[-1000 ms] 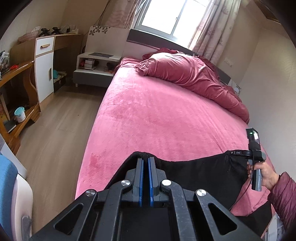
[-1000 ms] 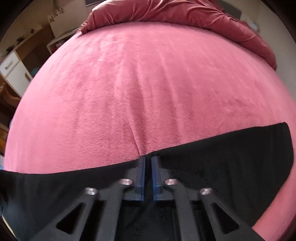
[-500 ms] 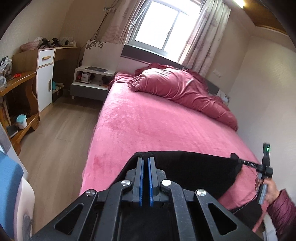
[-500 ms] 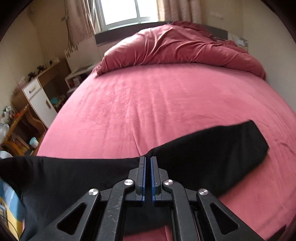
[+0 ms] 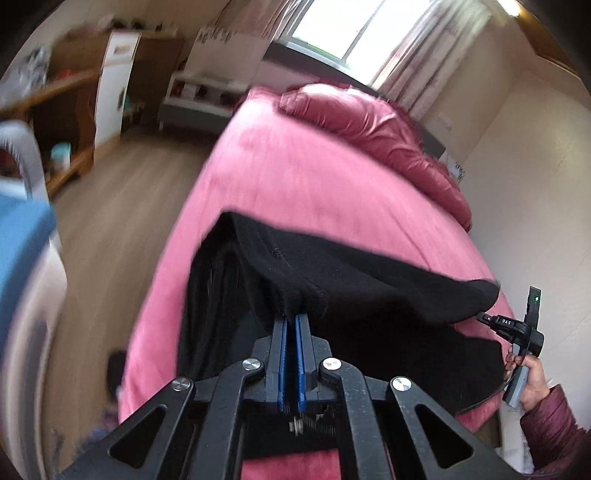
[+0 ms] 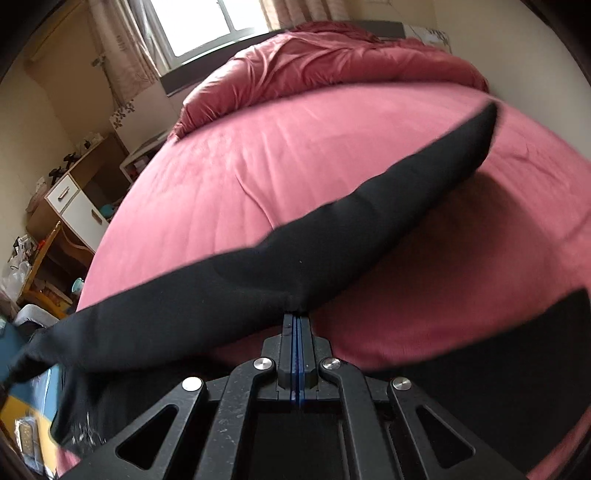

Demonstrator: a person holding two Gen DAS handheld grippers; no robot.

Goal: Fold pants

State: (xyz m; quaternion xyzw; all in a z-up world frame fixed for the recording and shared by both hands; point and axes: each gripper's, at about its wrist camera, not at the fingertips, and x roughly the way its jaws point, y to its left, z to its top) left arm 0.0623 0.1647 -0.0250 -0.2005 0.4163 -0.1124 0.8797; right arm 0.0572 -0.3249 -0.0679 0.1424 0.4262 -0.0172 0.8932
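Observation:
The black pants (image 5: 369, 280) hang stretched above the near end of the pink bed (image 5: 295, 184). My left gripper (image 5: 291, 317) is shut on a bunched edge of the pants at their left end. My right gripper (image 6: 297, 312) is shut on the pants (image 6: 332, 236) at their upper edge, with the far end lifted off the bed (image 6: 295, 155). In the left wrist view the right gripper (image 5: 487, 317) shows at the right, held by a hand and touching the cloth's right end. A lower part of the pants (image 6: 517, 350) lies below.
A crumpled red duvet (image 5: 369, 129) lies at the head of the bed under the window (image 5: 332, 29). A wooden desk and white cabinet (image 5: 110, 74) stand along the left wall, with bare wood floor (image 5: 122, 221) between them and the bed.
Both grippers have lifted the pants up off the bed, still shut on them. The cloth now hangs in the air and its far end has swung upward. The left view is blurred by motion.

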